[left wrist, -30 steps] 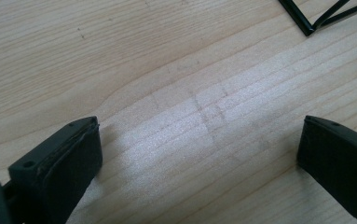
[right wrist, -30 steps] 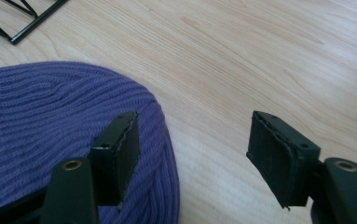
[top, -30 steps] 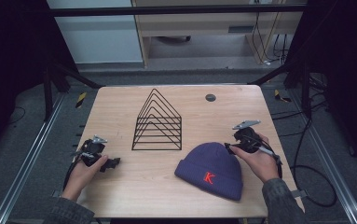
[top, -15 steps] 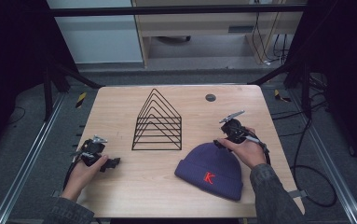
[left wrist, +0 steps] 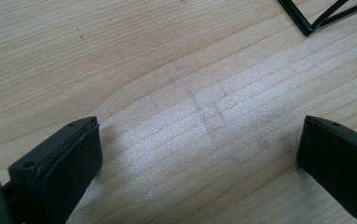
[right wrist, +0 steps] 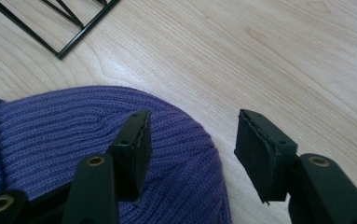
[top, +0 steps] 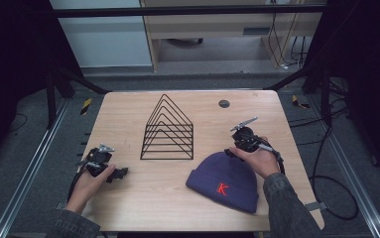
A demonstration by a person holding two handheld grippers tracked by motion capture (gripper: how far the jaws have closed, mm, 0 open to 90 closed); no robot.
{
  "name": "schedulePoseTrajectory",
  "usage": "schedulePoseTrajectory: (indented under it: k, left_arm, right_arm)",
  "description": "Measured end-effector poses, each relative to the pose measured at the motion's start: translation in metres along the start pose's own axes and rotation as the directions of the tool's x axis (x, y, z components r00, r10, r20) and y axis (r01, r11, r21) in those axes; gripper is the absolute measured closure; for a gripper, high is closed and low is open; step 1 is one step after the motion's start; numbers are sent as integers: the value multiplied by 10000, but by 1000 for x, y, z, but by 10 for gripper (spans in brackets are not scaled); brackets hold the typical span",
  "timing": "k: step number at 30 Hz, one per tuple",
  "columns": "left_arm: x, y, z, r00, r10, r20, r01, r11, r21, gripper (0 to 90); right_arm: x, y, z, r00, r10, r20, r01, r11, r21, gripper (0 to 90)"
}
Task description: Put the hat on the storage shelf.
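Note:
A purple knit beanie (top: 224,181) with a red letter lies flat at the front right of the wooden table (top: 128,114). My right gripper (top: 233,152) sits at the beanie's far rim. In the right gripper view the beanie (right wrist: 73,135) has its rounded edge between the jaws: one fingertip (right wrist: 136,140) is over the knit, the other over bare wood. The right gripper (right wrist: 192,126) has just been closing its jaws, and a gap still shows at the pads. My left gripper (top: 120,173) rests at the front left; in its own view the left gripper (left wrist: 199,135) stands open over bare wood.
A black wire rack (top: 167,131) of nested triangles stands mid-table, between the two hands; its corner shows in the left gripper view (left wrist: 325,11) and the right gripper view (right wrist: 59,18). A small dark round disc (top: 223,103) lies at the far right.
My right hand has moved left and slightly away from the person, up to the beanie's far rim. The left hand has stayed put.

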State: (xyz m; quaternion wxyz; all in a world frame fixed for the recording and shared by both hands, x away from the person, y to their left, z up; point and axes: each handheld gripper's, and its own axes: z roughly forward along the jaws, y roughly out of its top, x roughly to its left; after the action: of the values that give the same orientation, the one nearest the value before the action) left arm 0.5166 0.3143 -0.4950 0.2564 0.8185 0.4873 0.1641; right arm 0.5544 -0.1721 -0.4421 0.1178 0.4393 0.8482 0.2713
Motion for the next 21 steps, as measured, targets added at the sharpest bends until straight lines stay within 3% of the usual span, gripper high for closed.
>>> schedulePoseTrajectory:
  k: [8,21]
  left_arm:
    - [0,0,0,10000,9,29,-9,10000,48,0]
    - [-2,1,1,10000,11,59,-11,10000,-8,0]
  right_arm:
    - [0,-9,2,9992,348,-213,-353,9992,-210,444]
    - [-5,-25,13,9949,937,-373,-936,9956,48,426]
